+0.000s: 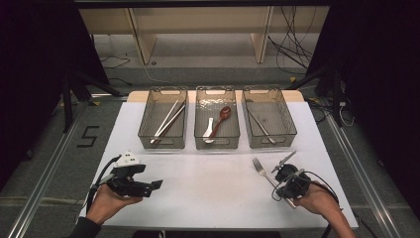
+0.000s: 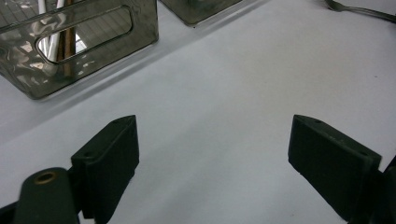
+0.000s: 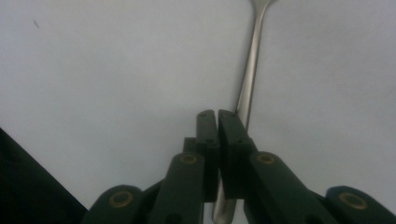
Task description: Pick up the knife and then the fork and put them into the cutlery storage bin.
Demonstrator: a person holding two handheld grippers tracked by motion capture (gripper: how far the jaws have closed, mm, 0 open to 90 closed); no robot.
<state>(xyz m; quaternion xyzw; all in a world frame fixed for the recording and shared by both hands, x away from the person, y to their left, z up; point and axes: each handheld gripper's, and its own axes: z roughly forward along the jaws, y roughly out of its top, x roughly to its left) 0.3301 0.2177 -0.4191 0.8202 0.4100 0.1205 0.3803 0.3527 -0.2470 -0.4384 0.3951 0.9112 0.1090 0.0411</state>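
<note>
A metal fork (image 1: 261, 169) lies on the white table cover at the front right, tines toward the bins. My right gripper (image 1: 282, 176) sits over its handle. In the right gripper view the jaws (image 3: 217, 115) stand almost together, only a thin slit between them, and the fork handle (image 3: 250, 65) runs underneath them on the table. My left gripper (image 1: 156, 185) rests at the front left, held in a hand. Its jaws (image 2: 212, 154) stand wide apart over bare table, with nothing between them.
Three smoky plastic bins stand in a row at the back. The left bin (image 1: 143, 126) holds chopsticks (image 1: 168, 120). The middle bin (image 1: 217, 144) holds a red spoon (image 1: 221, 118) and a white spoon (image 1: 208, 130). The right bin (image 1: 289, 124) holds a metal utensil (image 1: 262, 128).
</note>
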